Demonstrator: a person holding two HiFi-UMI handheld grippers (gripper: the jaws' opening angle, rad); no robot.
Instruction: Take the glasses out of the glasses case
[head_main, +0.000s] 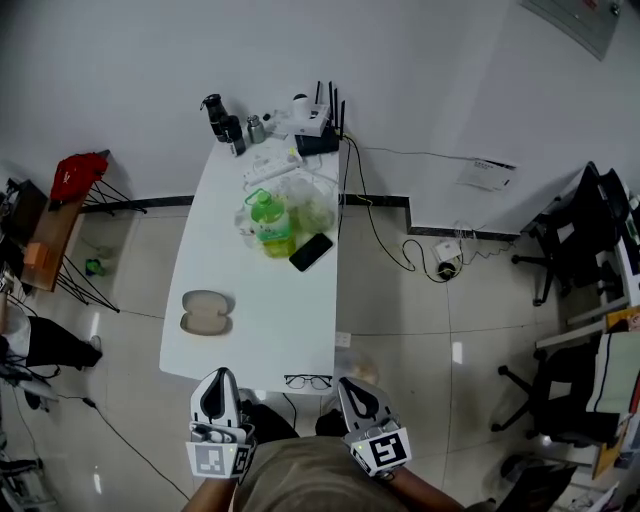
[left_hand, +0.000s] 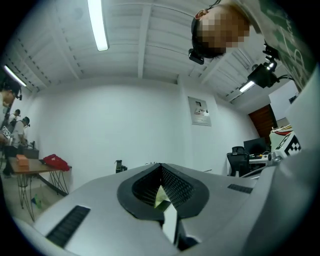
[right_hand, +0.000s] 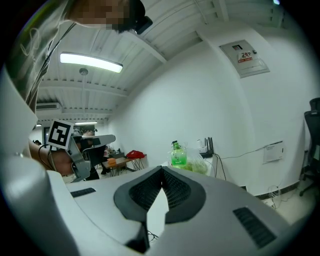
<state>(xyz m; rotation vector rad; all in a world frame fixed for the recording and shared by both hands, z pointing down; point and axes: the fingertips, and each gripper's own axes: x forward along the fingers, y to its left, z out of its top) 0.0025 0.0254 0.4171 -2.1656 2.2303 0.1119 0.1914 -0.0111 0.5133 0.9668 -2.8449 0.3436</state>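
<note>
Glasses (head_main: 307, 381) — thin, dark-framed — lie outside oval case (head_main: 206, 312); left tongs (head_main: 222, 374), right tongs (head_main: 346, 382) pinched together.

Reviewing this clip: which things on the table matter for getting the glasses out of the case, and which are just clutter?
Belongs to the job:
- case, lying open
- glasses, outside the case
- left gripper and right gripper, both shut and empty

Just lying about:
- green bottle
- phone
- router
- black bottles
</note>
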